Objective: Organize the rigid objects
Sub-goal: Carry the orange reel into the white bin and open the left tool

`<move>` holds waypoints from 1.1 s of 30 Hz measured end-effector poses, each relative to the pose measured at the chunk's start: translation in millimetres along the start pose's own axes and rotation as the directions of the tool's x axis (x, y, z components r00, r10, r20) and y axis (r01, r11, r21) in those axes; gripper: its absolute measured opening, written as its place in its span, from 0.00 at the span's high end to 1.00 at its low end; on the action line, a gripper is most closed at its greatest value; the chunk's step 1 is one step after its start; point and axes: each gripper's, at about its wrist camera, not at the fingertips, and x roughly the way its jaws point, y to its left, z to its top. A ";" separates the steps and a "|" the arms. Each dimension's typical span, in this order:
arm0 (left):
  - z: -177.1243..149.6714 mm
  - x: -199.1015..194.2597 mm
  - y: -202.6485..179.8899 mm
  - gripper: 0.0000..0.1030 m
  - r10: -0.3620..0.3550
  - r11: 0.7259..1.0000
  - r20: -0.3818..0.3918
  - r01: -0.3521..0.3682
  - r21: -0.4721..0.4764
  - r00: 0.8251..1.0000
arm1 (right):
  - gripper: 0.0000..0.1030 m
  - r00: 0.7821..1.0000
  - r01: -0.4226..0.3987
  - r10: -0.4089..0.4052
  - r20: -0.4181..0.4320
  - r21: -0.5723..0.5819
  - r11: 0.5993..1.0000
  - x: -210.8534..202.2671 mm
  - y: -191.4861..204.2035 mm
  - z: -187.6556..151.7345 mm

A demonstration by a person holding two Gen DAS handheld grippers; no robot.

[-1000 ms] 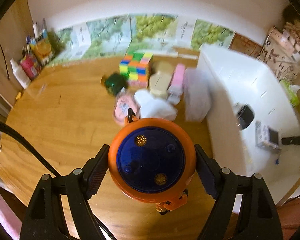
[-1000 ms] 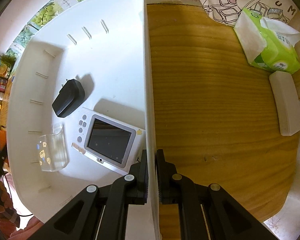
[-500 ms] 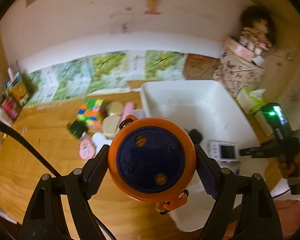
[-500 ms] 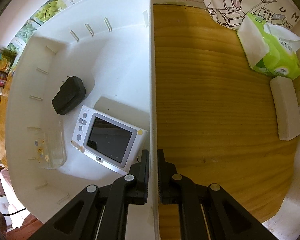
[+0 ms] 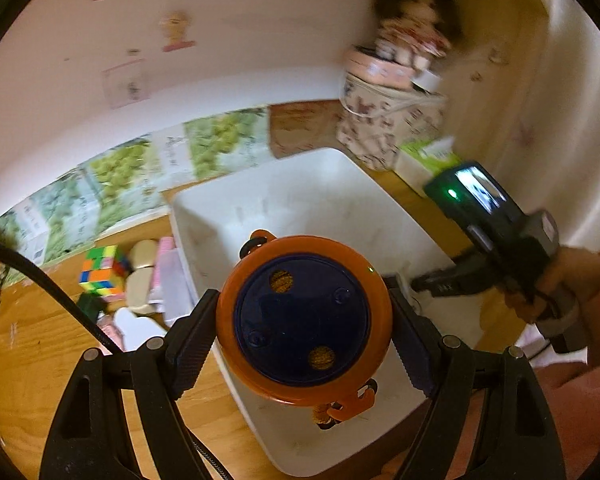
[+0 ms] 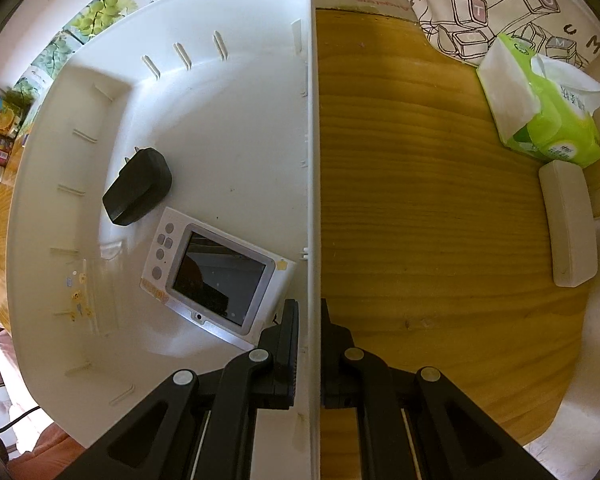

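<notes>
Left hand-held gripper (image 5: 304, 344): clamping an orange toy (image 5: 303, 320) between both pads, hanging over the white bin (image 5: 300, 196). Right hand-held gripper (image 6: 310, 344): pinching the bin's wall, jaws narrow. Bin is containing a screen device (image 6: 216, 276) and, at its 10 o'clock, a black charger (image 6: 138, 188). Cube (image 5: 100, 270) is sitting on the surface (image 5: 40, 340) beyond.

Both grippers are matte black: angular linkage arms with silver pivot screws and ribbed fingers (image 5: 190, 344). A black cable (image 5: 52, 288) runs beside the left gripper (image 5: 304, 336). The person wears a pink sleeve (image 5: 580, 408).
</notes>
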 end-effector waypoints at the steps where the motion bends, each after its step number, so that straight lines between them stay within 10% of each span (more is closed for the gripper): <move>1: 0.0 2.9 -4.3 0.19 -0.008 1.000 -0.009 0.008 0.017 1.000 | 0.91 1.000 0.000 0.000 0.000 0.001 1.000 0.1 0.1 -0.3; 13: -2.7 21.0 -39.3 0.19 -0.132 0.983 -0.093 0.142 0.118 0.987 | 0.91 1.000 0.015 -0.015 -0.004 0.007 1.000 0.0 8.4 1.2; 33: -11.9 43.9 -28.3 0.19 -0.070 0.994 -0.192 0.084 0.066 0.979 | 0.91 1.000 0.025 -0.025 -0.004 0.025 0.999 1.9 14.1 0.0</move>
